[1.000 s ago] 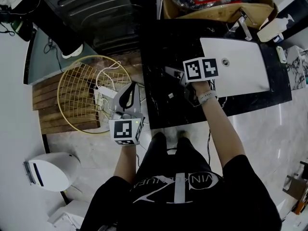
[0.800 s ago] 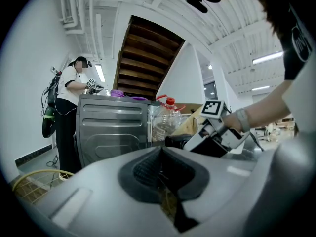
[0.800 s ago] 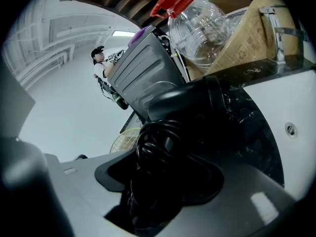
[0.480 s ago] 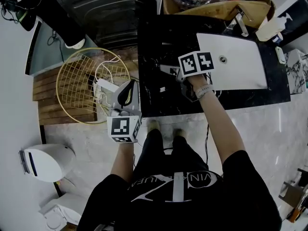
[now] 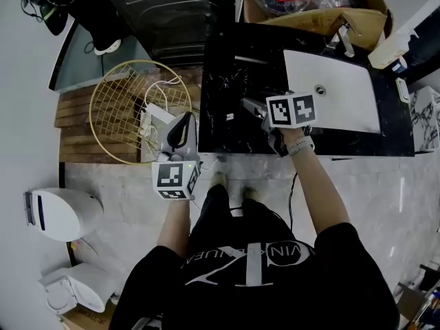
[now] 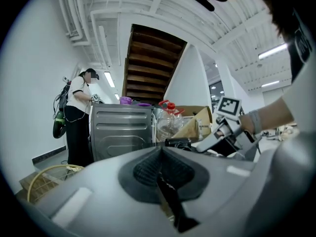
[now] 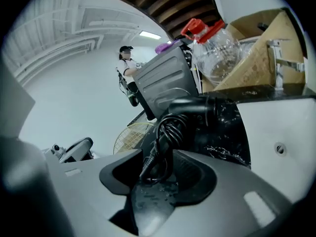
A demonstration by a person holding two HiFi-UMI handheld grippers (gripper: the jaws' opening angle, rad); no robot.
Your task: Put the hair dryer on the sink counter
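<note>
The black hair dryer [image 7: 197, 107] lies on the black marble sink counter [image 5: 227, 133], left of the white basin [image 5: 344, 95]. Its coiled cord [image 7: 170, 127] runs back between the jaws of my right gripper [image 7: 158, 167]. Those jaws are closing, and the pads do not visibly press on the cord. In the head view my right gripper [image 5: 249, 105] hovers over the counter near its front edge. My left gripper [image 5: 184, 122] is held off the counter's left end, above the floor, shut and empty. From the left gripper view the dryer [image 6: 177, 143] shows as a dark shape on the counter.
A gold wire basket [image 5: 120, 115] holding a white cable stands on the floor to the left. A dark washing machine [image 5: 172, 12] and a cardboard box of plastic bottles [image 5: 323, 16] sit behind the counter. A faucet [image 5: 344, 36] is at the basin. A person [image 6: 79, 117] stands by the machine.
My right gripper has drawn back toward the counter's front edge. The left gripper has stayed beside the counter's left end.
</note>
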